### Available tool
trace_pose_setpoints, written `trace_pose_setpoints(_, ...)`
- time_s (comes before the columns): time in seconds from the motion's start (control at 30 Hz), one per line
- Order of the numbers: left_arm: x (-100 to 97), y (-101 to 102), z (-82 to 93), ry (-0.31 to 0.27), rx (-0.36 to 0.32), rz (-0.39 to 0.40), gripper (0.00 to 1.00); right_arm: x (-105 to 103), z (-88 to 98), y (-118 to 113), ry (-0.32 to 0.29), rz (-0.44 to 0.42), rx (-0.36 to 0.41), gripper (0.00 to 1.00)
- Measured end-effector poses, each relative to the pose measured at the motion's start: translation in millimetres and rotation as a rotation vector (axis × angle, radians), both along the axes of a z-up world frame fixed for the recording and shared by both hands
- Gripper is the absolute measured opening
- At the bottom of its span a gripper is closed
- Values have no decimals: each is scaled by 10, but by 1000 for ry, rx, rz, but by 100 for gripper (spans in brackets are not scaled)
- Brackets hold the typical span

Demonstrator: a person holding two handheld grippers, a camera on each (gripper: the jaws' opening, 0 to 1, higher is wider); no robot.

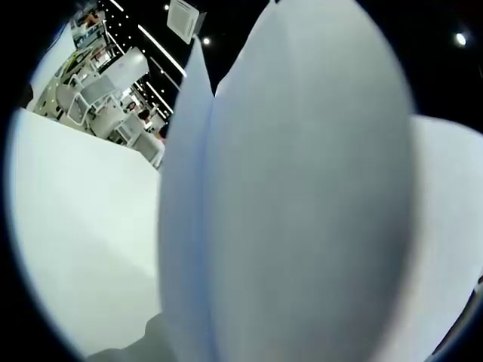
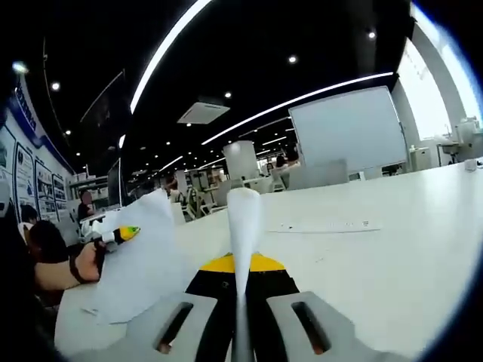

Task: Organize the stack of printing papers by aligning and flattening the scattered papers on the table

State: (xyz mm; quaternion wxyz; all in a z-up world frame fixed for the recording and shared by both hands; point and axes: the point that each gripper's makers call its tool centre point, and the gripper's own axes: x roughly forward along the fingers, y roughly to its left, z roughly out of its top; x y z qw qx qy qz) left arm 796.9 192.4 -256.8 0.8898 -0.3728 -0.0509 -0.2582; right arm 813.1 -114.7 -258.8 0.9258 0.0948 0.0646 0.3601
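Dark ceiling [image 2: 249, 45] w/ strip lights (long), whiteboard [image 2: 349, 130], white table [image 2: 377, 241]

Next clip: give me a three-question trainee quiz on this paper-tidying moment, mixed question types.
1. True or false: in the right gripper view, the right tool grips a sheet of paper edge-on.
2. In that view, who holds the other paper sheet at left? A) a person's hand B) nobody; it lies flat
3. In the left gripper view, what fills the foreground? The ___.

Key: 1 true; 2 A; 3 paper sheets, standing close to the camera above the white table.
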Motion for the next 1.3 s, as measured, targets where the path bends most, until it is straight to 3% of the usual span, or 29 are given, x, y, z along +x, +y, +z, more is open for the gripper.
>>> trace_pose_setpoints(1.3, 1, 7, 14, 2, -1, -1, 6, -26, 177, -36, -34, 0, 74, 0)
